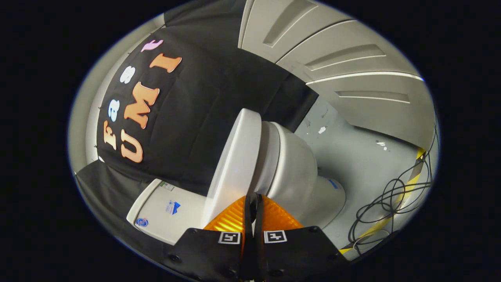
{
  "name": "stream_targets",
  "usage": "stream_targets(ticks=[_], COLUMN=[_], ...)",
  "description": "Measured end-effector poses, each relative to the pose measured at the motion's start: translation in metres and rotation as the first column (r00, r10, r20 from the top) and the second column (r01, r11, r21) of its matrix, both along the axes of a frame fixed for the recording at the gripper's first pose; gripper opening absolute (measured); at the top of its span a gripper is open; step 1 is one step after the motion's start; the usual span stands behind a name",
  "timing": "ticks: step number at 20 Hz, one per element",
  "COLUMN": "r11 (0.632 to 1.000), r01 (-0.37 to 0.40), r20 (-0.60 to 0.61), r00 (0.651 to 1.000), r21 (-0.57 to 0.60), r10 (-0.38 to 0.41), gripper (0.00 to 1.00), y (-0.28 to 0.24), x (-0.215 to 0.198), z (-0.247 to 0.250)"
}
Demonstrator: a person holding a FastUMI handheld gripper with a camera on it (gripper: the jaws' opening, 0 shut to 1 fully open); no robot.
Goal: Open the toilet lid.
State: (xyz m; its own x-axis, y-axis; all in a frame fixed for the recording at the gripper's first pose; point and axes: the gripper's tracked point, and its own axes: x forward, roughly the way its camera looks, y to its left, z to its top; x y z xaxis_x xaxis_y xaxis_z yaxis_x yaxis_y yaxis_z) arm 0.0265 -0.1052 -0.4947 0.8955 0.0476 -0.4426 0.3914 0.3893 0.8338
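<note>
**Gripper at the edge of the toilet lid**

The toilet lid (236,164) stood just ahead of the gripper (253,197), its near edge running down to the fingertips, and it was lifted a little way off the bowl (295,168) with a narrow gap showing between them. The tank (164,213) lay beside the lid's far end, against the black cloth wall. The whole view was rolled sideways. The fingers were drawn almost together, with only a thin slit between them; whether they pinched the lid's edge could not be told. Black cables (391,199) lay coiled on the grey floor (352,156) beyond the bowl.
</note>
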Motion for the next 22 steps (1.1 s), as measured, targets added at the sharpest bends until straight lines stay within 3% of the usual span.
stream_targets(ticks=[7,22], r11=[0.987,0.997], r01=[0.049,0.057], r20=[0.03,-0.012], r00=[0.998,0.998], r21=[0.151,-0.054], r10=[-0.054,-0.057], gripper=[0.08,0.08], y=[0.0,0.002], x=[0.001,0.013], z=[-0.004,0.036])
